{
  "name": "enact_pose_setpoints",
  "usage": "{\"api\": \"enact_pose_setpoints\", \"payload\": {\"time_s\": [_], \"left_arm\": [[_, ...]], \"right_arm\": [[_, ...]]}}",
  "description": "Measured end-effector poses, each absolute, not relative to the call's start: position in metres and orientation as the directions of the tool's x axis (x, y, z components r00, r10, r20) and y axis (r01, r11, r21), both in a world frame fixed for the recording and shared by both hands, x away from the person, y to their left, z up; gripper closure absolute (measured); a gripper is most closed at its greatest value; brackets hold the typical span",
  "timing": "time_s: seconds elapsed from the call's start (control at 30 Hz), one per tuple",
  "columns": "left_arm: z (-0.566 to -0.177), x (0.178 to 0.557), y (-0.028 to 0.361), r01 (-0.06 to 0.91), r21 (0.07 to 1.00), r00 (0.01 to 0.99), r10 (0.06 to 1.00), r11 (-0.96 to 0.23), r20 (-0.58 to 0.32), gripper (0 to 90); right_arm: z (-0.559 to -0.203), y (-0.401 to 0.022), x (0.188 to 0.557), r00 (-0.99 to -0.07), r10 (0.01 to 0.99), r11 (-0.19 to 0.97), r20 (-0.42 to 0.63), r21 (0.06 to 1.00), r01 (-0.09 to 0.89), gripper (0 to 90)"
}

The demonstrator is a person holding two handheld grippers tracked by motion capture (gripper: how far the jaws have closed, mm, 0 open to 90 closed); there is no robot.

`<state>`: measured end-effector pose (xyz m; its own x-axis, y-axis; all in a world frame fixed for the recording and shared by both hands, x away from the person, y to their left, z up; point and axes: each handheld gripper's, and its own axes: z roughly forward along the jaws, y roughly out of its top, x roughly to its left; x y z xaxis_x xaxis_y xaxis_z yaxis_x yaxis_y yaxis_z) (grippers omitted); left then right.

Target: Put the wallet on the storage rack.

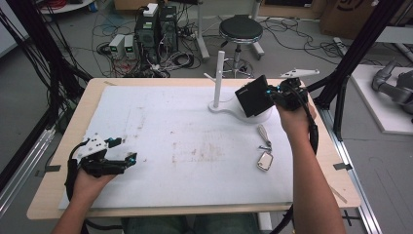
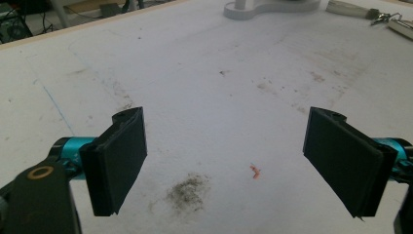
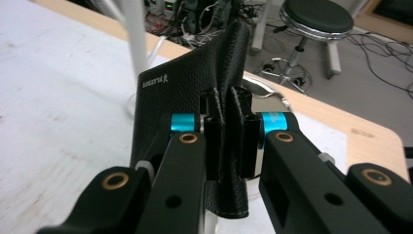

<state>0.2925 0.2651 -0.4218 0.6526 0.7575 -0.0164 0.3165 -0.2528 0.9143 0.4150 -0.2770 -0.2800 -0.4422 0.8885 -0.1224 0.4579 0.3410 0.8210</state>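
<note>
My right gripper (image 1: 272, 96) is shut on a black leather wallet (image 1: 253, 96) and holds it in the air at the far right of the table, just over the white stand's base (image 1: 234, 111). In the right gripper view the wallet (image 3: 195, 83) hangs folded, its edge pinched between the two pads of the right gripper (image 3: 228, 136). The stand's white post (image 1: 218, 78) rises just left of the wallet. A key fob with a strap (image 1: 265, 155) lies on the mat nearer me. My left gripper (image 1: 127, 160) rests low at the near left; the left gripper (image 2: 226, 161) stands open over bare mat.
A white mat (image 1: 185, 146) covers the wooden table (image 1: 78, 122). Behind the table stand a round stool (image 1: 240, 29) and computer boxes with cables (image 1: 156, 29). Black frame posts (image 1: 350, 63) flank the right side.
</note>
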Motion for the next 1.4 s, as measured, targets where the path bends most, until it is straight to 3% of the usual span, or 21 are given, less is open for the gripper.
{"api": "enact_pose_setpoints", "payload": {"time_s": [0.5,1.4], "left_arm": [[-0.423,0.294,0.269,0.321,0.917,0.649,0.760,-0.236,-0.032,16.1],[-0.423,0.293,0.268,0.317,0.918,0.652,0.757,-0.238,-0.028,16.1]], "right_arm": [[-0.289,-0.288,0.453,-0.356,0.922,0.325,-0.151,0.801,0.502,86.1],[-0.307,-0.269,0.466,-0.280,0.918,0.392,-0.283,0.756,0.523,86.0]]}}
